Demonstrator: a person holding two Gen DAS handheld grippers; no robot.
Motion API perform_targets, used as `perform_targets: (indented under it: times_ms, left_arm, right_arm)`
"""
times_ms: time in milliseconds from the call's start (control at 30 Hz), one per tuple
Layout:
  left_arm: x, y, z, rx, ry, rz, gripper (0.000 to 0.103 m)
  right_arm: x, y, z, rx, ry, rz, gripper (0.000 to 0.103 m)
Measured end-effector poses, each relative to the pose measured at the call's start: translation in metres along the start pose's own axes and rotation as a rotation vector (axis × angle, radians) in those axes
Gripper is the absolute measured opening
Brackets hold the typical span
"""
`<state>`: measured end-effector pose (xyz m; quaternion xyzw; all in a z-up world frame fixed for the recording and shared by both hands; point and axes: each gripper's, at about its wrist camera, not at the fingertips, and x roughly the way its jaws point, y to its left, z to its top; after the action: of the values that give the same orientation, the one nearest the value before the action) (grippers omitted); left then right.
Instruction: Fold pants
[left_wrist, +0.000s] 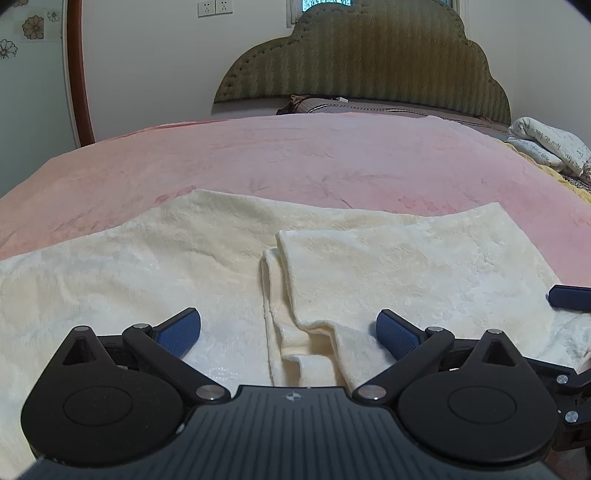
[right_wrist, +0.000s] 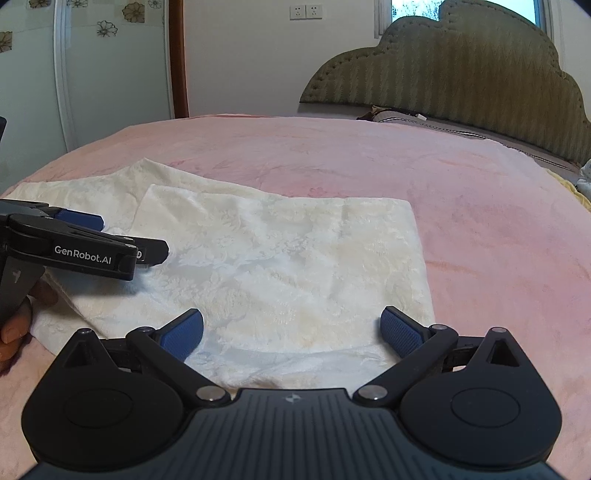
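pink bedding covers the bed (left_wrist: 314, 158), with a scalloped olive headboard (left_wrist: 369, 62) against the white wall and two sockets (left_wrist: 215, 7) above it to the left. a printed pillow (left_wrist: 546, 146) lies at the right edge of the bed, and a flowered wardrobe door (right_wrist: 92, 74) stands on the left in the right wrist view.

cream pants (left_wrist: 184, 251) lie spread flat on the near part of the bed. one end is folded over onto the rest, so a doubled layer (right_wrist: 280, 251) sits on top with its edge running across the middle; in the left wrist view that folded edge (left_wrist: 291, 295) shows as a few stacked hems just ahead of the tool.

left tongs (left_wrist: 288, 332) are spread wide over the fabric, the folded edge lying between the blue pads (left_wrist: 179, 334), nothing gripped. right tongs (right_wrist: 291, 332) are also wide apart, low over the near edge of the doubled layer and holding nothing. in the right wrist view the left tool sits just beside it on the left, resting close to the cloth, with fingers (right_wrist: 16, 325) of the person's hand under its handle.
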<state>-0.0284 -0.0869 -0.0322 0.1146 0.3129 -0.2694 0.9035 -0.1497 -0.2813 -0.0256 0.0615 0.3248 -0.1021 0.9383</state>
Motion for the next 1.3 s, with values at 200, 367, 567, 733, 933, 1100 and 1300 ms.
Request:
perform_targets:
  times_ms: [200,367,567,733,933,1100,1300]
  left_arm:
    - [-0.011,0.013,0.004,-0.036,0.036,-0.035,0.103]
    - [-0.025,0.03,0.005,-0.056,0.035,-0.016,0.103]
    - [-0.046,0.066,0.008,-0.091,0.01,0.073,0.102]
    - [-0.058,0.109,0.006,-0.166,0.016,0.193,0.102]
    - [-0.074,0.167,-0.001,-0.267,0.03,0.335,0.103]
    - [-0.087,0.204,-0.01,-0.335,0.038,0.394,0.103]
    - [-0.11,0.238,-0.013,-0.356,0.031,0.457,0.103]
  right_arm:
    - [0.001,0.002,0.0,0.0,0.002,-0.011,0.103]
    - [-0.001,0.012,0.001,-0.019,-0.005,-0.058,0.103]
    - [-0.018,0.05,0.015,-0.098,-0.113,-0.068,0.103]
    - [-0.027,0.11,0.033,-0.277,-0.204,-0.004,0.103]
    - [-0.024,0.178,0.038,-0.468,-0.271,0.039,0.103]
    - [-0.023,0.216,0.035,-0.554,-0.289,0.13,0.103]
    - [-0.021,0.251,0.027,-0.634,-0.268,0.24,0.103]
